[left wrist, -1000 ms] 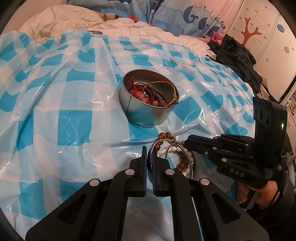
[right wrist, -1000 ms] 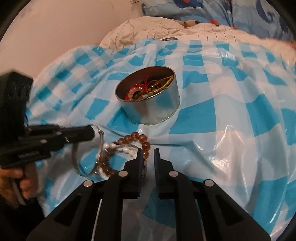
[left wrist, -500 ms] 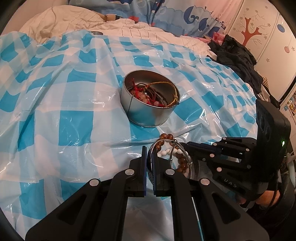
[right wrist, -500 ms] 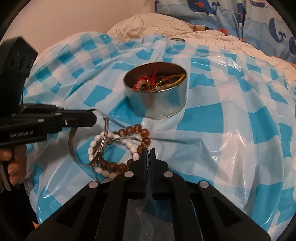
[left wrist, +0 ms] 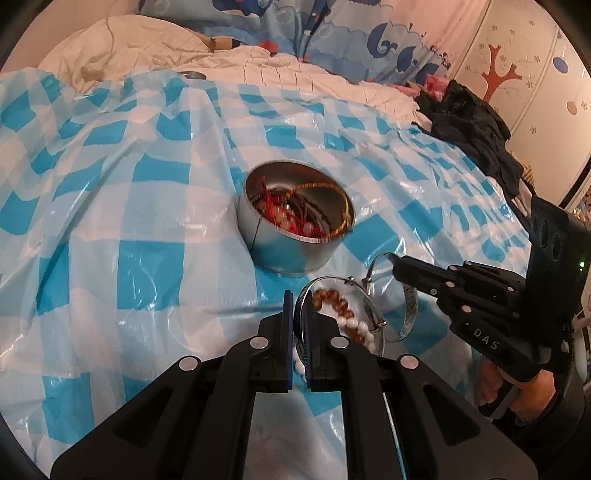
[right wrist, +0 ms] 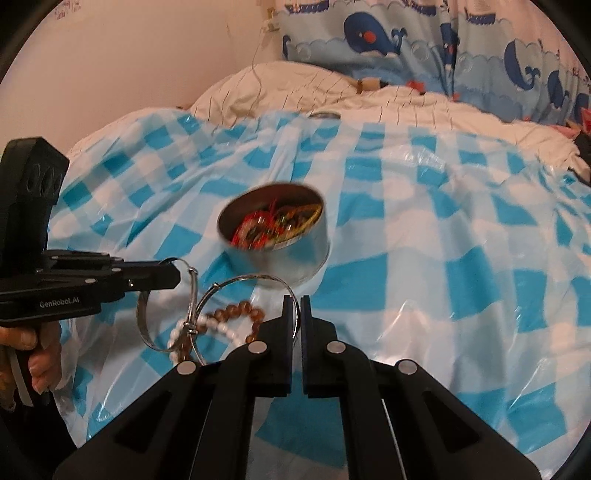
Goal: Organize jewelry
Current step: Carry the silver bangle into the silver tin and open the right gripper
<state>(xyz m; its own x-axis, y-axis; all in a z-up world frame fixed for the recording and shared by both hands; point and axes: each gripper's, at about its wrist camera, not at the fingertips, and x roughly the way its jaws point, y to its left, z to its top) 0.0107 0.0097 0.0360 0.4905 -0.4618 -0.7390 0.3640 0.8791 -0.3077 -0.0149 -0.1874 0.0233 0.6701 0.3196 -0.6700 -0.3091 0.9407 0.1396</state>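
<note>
A round metal tin (left wrist: 295, 254) (right wrist: 295, 258) holding red cords, beads and a gold chain stands on the blue-checked plastic sheet (left wrist: 110, 221). In front of it lie a brown bead bracelet (left wrist: 332, 299) (right wrist: 236, 308) and a white bead bracelet (left wrist: 354, 325) (right wrist: 218, 326). My left gripper (left wrist: 299, 308) (right wrist: 177, 275) is shut on a silver bangle (left wrist: 327, 278) (right wrist: 144, 325) held up above the beads. My right gripper (right wrist: 293, 308) (left wrist: 397, 263) is shut on a second silver bangle (right wrist: 243, 279) (left wrist: 408, 317), also lifted. The two bangles overlap; whether they are linked I cannot tell.
The sheet covers a bed with a white quilt (right wrist: 295, 85) and whale-print pillows (right wrist: 369, 33) at the back. A small round lid (left wrist: 192, 75) lies at the sheet's far edge. Black clothing (left wrist: 472, 129) is piled at the right. A hand (right wrist: 40, 354) grips the left gripper's handle.
My right gripper's jaws went from slightly apart above the beads to shut on the second silver bangle, then rose with it. The left gripper kept hold of its bangle and stayed put.
</note>
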